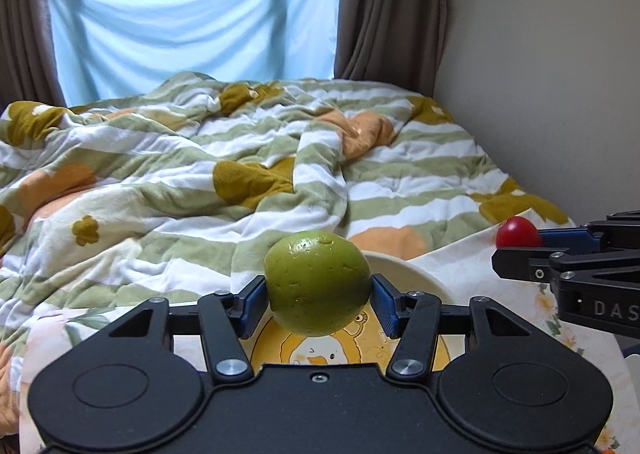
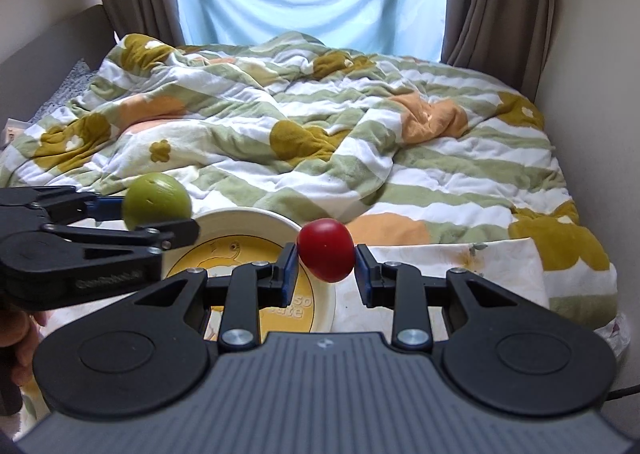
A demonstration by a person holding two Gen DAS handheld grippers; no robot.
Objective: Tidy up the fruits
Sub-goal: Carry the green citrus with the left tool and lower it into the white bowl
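My left gripper (image 1: 318, 296) is shut on a round green fruit (image 1: 317, 283), held in the air above a white plate (image 1: 416, 274) with a yellow cartoon print. The right wrist view shows that same green fruit (image 2: 156, 200) at the left, over the plate's (image 2: 248, 219) far-left rim. My right gripper (image 2: 326, 268) is shut on a small red fruit (image 2: 326, 249), which hangs over the plate's right edge. In the left wrist view the red fruit (image 1: 518, 232) and the right gripper's fingers (image 1: 560, 240) appear at the far right.
The plate rests on a floral white cloth (image 2: 440, 266) at the near end of a bed. A rumpled green, white and orange striped quilt (image 1: 200, 158) covers the bed behind. A wall (image 1: 560, 54) runs along the right; curtains and a blue sheet hang at the back. A hand (image 2: 20, 338) holds the left gripper.
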